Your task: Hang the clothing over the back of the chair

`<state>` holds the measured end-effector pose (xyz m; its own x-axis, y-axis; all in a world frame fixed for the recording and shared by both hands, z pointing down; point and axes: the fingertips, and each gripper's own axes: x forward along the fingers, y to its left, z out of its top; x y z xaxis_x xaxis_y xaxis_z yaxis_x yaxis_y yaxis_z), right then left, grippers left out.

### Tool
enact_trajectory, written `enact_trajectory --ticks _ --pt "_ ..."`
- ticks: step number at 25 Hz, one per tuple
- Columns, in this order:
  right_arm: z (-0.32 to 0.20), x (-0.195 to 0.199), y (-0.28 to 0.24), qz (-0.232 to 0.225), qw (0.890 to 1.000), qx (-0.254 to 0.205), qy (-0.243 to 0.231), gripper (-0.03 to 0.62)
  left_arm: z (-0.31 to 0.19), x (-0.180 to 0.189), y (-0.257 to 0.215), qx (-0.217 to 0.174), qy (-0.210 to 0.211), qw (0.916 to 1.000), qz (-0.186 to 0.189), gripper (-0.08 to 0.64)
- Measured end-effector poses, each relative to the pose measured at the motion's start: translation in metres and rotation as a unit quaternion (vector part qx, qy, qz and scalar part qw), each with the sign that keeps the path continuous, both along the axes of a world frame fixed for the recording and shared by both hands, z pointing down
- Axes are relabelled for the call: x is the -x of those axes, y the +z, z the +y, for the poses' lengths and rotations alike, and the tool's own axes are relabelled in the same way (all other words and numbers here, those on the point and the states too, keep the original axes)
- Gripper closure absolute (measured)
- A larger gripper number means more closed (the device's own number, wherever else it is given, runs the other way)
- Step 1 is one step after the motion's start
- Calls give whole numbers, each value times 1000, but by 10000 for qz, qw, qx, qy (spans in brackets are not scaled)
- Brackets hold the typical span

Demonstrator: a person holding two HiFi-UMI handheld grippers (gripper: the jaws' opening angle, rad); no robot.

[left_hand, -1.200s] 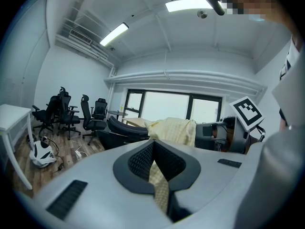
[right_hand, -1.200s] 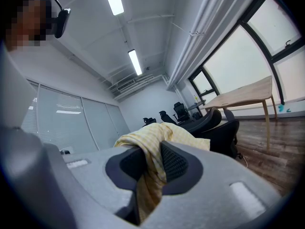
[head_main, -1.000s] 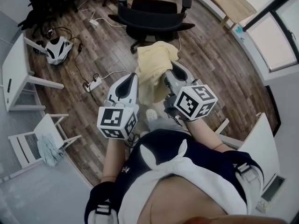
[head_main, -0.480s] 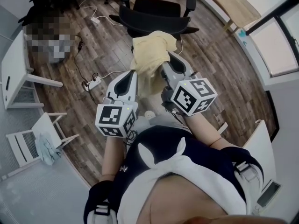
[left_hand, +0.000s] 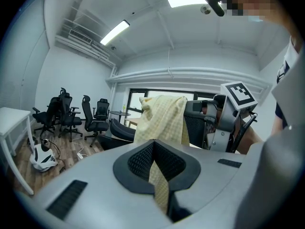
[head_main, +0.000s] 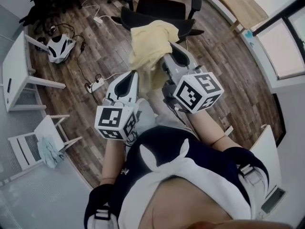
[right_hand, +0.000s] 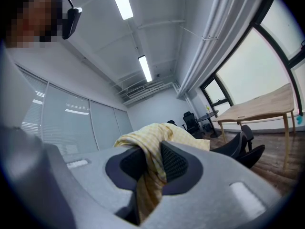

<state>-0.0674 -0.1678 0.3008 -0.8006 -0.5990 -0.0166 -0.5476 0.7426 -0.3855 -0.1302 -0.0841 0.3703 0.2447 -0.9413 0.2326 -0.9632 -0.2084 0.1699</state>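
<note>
**A:** Carrying is the step in hand, by my reading. The yellow clothing [head_main: 150,46] is held up off the floor between the two tongs. Its far end reaches the near edge of the black chair [head_main: 159,8].

**B:** So it isn't hung yet?

**A:** I judge not. From the head view I can't be sure whether the cloth touches the top edge of the chair's back or only hangs in front of it.

**B:** What does the next move call for?

**A:** Both ends need to go forward, high enough to clear the top edge of the back. The middle of the cloth should land on that edge. Then lower both ends and let go, so one half falls down each side.

**B:** And the tongs, left first?

**A:** The left gripper [left_hand: 153,161] has its jaws almost together, pinching a thin fold of the checked fabric. The rest of the cloth rises away toward the chair. The right gripper [right_hand: 150,163] is clamped on a thicker bunch, so its jaws stand somewhat apart. Cloth fills that gap and spills over the top.
</note>
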Motion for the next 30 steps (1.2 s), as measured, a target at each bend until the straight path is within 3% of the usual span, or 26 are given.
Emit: enact_trajectory --ticks 18,30 --pt "-82 9 -30 -195 9987 -239 417 526 -68 14 -16 -139 353 9992 141 554" --pt "-138 19 -20 -93 9975 -136 684 526 -129 27 -20 -169 650 9977 121 554"
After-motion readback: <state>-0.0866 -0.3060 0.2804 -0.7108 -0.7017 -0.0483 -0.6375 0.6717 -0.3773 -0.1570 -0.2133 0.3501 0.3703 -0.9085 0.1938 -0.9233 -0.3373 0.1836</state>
